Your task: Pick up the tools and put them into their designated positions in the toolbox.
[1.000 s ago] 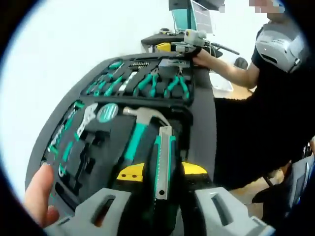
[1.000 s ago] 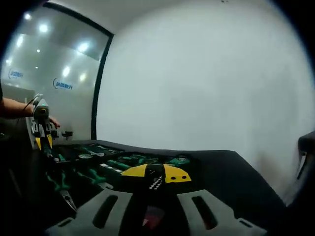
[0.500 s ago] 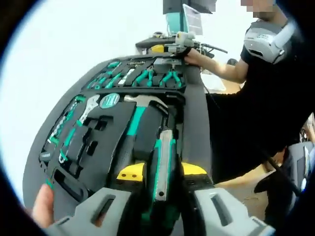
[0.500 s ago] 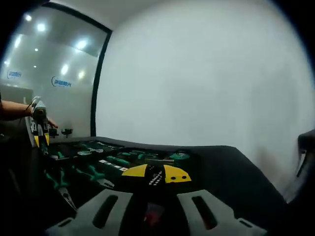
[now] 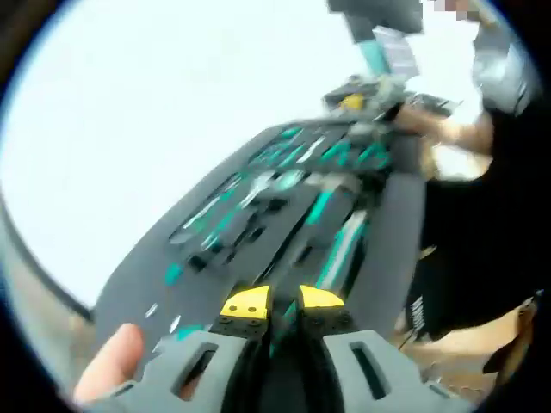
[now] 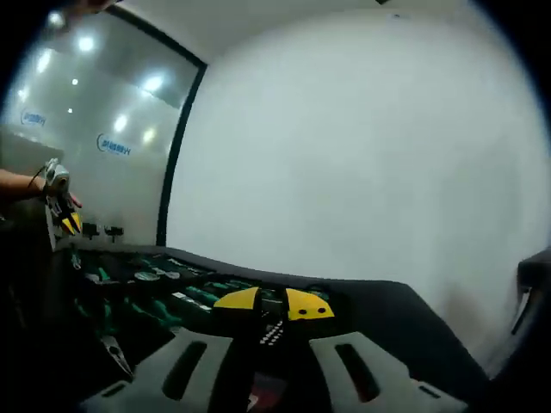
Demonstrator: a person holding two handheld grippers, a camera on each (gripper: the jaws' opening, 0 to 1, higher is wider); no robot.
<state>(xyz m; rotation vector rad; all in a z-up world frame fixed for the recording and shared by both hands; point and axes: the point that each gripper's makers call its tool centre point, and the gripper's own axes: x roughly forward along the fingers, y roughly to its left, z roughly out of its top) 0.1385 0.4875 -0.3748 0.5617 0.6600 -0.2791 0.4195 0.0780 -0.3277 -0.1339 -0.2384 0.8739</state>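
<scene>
White wall, open toolbox (image 5: 258,224), both grippers closed

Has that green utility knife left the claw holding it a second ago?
Yes. The left claw has closed; the utility knife now lies in the toolbox beside the hammer.

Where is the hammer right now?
In the left gripper view, the hammer lies in the open toolbox, its green handle running up the middle just beyond the left gripper, with green-handled pliers farther back.

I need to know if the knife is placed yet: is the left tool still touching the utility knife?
Cannot tell. The left gripper view is motion-blurred; the left tool sits over the teal knife in the toolbox.
</scene>
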